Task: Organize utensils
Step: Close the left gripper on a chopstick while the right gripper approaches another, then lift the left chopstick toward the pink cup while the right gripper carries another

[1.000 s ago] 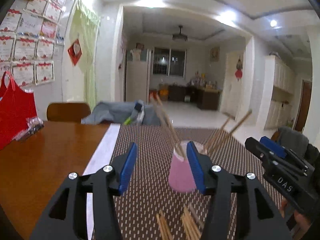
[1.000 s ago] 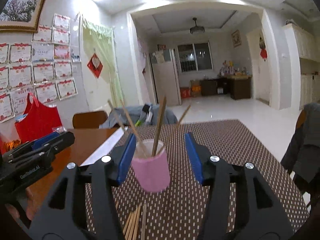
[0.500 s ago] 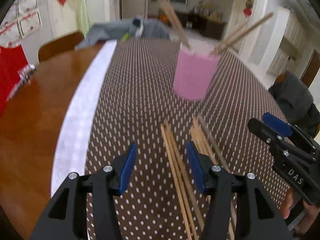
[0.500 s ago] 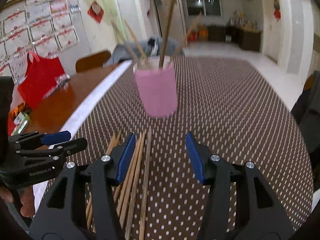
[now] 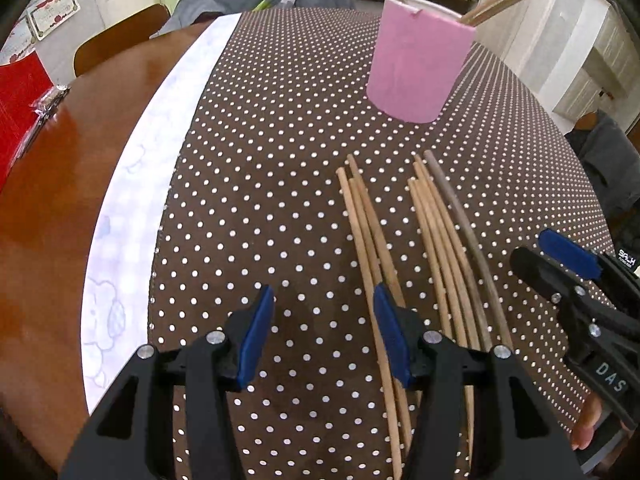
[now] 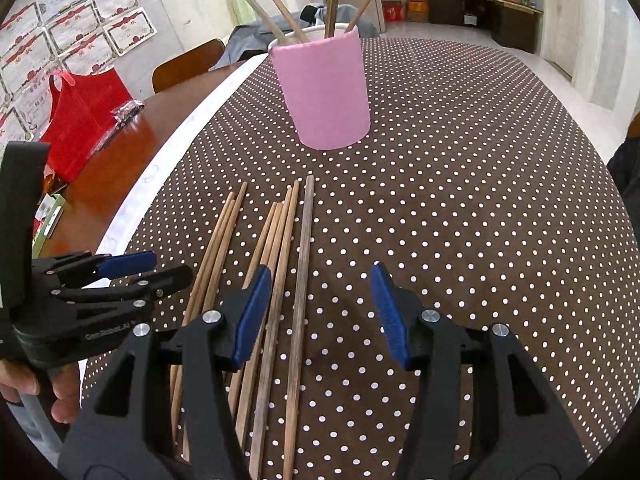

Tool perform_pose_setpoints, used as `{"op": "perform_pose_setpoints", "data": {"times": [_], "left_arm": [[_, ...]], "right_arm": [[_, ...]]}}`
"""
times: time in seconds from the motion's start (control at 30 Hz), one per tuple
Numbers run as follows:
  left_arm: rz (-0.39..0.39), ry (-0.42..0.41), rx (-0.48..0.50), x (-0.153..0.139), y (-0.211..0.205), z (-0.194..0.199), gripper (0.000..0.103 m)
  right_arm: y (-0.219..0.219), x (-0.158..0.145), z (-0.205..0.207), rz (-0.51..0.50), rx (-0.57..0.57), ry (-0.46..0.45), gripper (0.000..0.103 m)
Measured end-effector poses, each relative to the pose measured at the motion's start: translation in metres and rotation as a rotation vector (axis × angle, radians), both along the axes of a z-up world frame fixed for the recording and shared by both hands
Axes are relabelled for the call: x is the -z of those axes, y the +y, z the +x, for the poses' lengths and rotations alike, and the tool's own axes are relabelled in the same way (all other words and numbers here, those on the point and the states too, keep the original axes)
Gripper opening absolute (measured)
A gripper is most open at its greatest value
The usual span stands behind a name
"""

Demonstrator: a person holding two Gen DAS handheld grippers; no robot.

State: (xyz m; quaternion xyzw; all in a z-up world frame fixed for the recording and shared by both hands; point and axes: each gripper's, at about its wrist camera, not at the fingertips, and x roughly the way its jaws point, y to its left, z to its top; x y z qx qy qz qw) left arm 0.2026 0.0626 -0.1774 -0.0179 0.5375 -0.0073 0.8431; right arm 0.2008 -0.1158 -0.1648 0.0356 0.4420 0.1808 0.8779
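Chopsticks, thin round wooden sticks (image 6: 280, 264), lie loose and roughly parallel on the brown white-dotted cloth (image 6: 460, 208) that covers the counter, their tips pointing toward a pink cylindrical cup (image 6: 326, 92). They form a group of three on the left, a group of four just beside it, and one darker grey-brown stick (image 6: 302, 280) at the right edge. The cup stands upright a little beyond their tips and holds more chopsticks, leaning outward over its rim.

The left tool (image 5: 324, 336) hovers above the cloth with its blue-padded jaws apart and nothing between them; its right pad sits over the leftmost group. The right tool (image 6: 320, 312) also has its jaws apart, empty, with the dark stick running between the pads in the right wrist view.

A white cloth strip (image 5: 132, 216) borders the dotted cloth, then bare brown wood (image 5: 44, 216), where a red bag (image 6: 80, 116) sits near a wooden chair back (image 6: 188, 64).
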Motion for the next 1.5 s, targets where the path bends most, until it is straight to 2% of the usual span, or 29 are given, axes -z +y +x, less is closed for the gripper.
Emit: {"op": "perform_pose_setpoints", "data": {"times": [0.37,0.57,0.73,0.8,0.87,1.03,1.07,1.17,1.23,1.3,1.47,1.5], "left_arm": [[0.011,0.017,0.003,0.006,-0.003,0.005,0.052],[0.061,0.027,0.016,0.004,-0.011,0.01,0.052],[0.036,0.061,0.013,0.004,-0.009,0.013,0.052],[0.061,0.098,0.035,0.007,-0.013,0.016,0.052],[0.101,0.091,0.041,0.009,-0.017,0.017,0.052],[0.057,0.083,-0.005,0.008,-0.012,0.022,0.052],[0.053,0.08,-0.009,0.008,-0.011,0.022,0.051],[0.056,0.076,-0.017,0.007,-0.01,0.022,0.037],[0.052,0.08,-0.025,0.006,-0.008,0.022,0.031],[0.043,0.081,-0.032,0.009,-0.005,0.023,0.012],[0.018,0.072,-0.053,0.008,0.001,0.025,0.007],[0.014,0.067,-0.057,0.008,0.002,0.025,0.006]], "right_arm": [[0.0,0.002,0.005,0.004,-0.002,0.019,0.052],[0.002,0.005,0.012,-0.011,-0.009,0.035,0.052],[0.004,0.007,0.017,-0.039,-0.018,0.051,0.052],[0.006,0.006,0.02,-0.053,-0.023,0.051,0.052],[0.007,0.004,0.023,-0.059,-0.026,0.047,0.052],[0.012,0.001,0.029,-0.079,-0.039,0.057,0.052],[0.014,0.002,0.031,-0.088,-0.047,0.068,0.052],[0.022,0.005,0.035,-0.114,-0.07,0.097,0.052],[0.029,0.007,0.039,-0.142,-0.088,0.119,0.046],[0.035,0.009,0.042,-0.155,-0.107,0.143,0.037],[0.049,0.015,0.05,-0.195,-0.134,0.185,0.034],[0.052,0.016,0.052,-0.201,-0.139,0.193,0.03]]}}
